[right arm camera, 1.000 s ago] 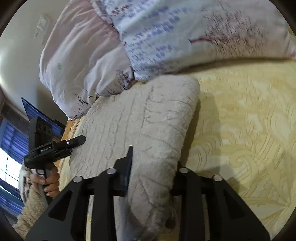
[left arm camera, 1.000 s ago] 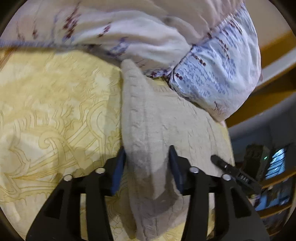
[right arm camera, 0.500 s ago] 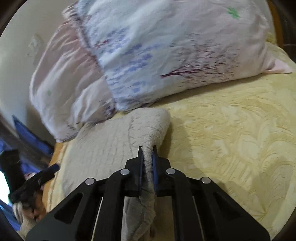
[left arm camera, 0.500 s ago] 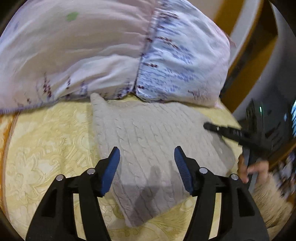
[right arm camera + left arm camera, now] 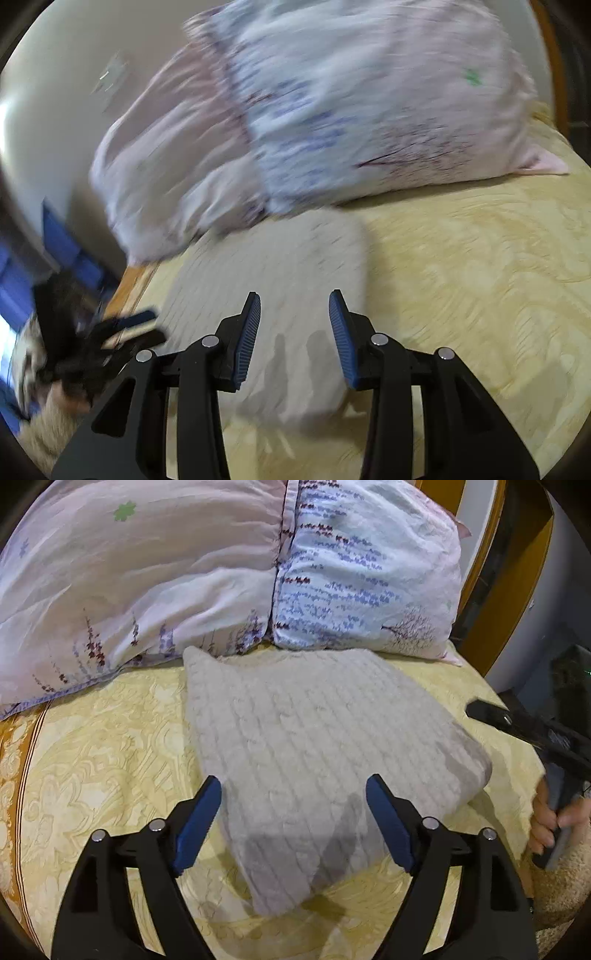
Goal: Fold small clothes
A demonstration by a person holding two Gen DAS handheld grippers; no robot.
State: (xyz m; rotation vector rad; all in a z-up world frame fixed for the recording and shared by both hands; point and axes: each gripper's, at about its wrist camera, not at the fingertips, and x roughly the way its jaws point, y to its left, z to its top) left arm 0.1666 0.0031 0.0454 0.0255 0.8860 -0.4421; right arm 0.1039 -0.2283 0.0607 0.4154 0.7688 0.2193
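Sweater [image 5: 317,760] lies folded into a thick pad on the bed [image 5: 92,760], far edge touching the pillows [image 5: 221,565], near the bed's side edge. My left tongs [image 5: 293,827] and right tongs [image 5: 293,332] hover over it, both spread, holding nothing. Risk: bulky knit could spring open, or a low finger could snag and drag the top layer.

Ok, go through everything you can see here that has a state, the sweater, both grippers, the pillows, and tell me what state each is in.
Knit sweater: folded into a compact rectangle, lying flat on the bedspread, held by nothing.
Left gripper: open, empty, above the sweater's near edge.
Right gripper: open, empty, above the sweater.
Pillows: lying along the far side, the sweater's far edge up against them.
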